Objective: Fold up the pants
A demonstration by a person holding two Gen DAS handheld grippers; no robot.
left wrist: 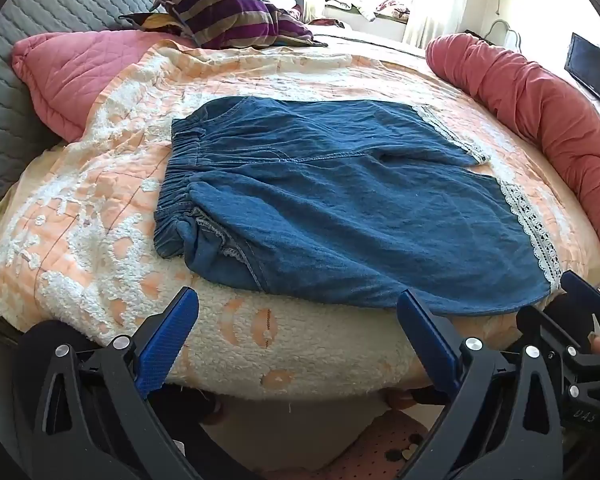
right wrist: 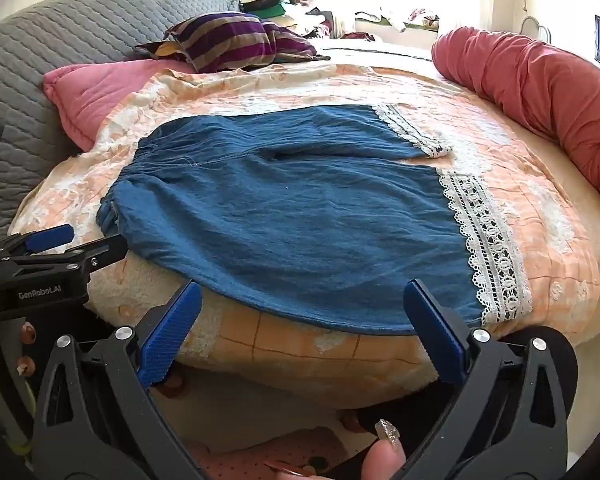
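lying flat on the bed, the pants [left wrist: 340, 200] are seen spread w/ the waistband [left wrist: 180, 184] toward the left and the two lace-trimmed hems [right wrist: 488, 248] toward the right, the near leg partly overlapped by nothing but its own folds. this layout is judged to be a prep for a lengthwise fold: both legs are laid side by side so the near edge can be lifted over the far one.

the left gripper [left wrist: 296, 344] is held just short of the near edge, jaws spread wide, nothing gripped. the right gripper [right wrist: 300, 336] is likewise released, its blue ribbed pads [right wrist: 168, 336] set either side of the near hem, fabric not yet pinched. both are probably poised there because the near seam gives the easiest bite.

fabric: soft blue denim-like cotton, lightly creased, elasticated gathered waist, white crochet-style lace w/ ring pattern at the hems. underneath, a fleecy peach-and-white blanket [left wrist: 100, 184] w/ a nubby pile is noted; a red bolster [right wrist: 540, 92] curves along the right, and a striped cushion [left wrist: 232, 16] sits farther back. limp cloth is expected to sag when lifted.
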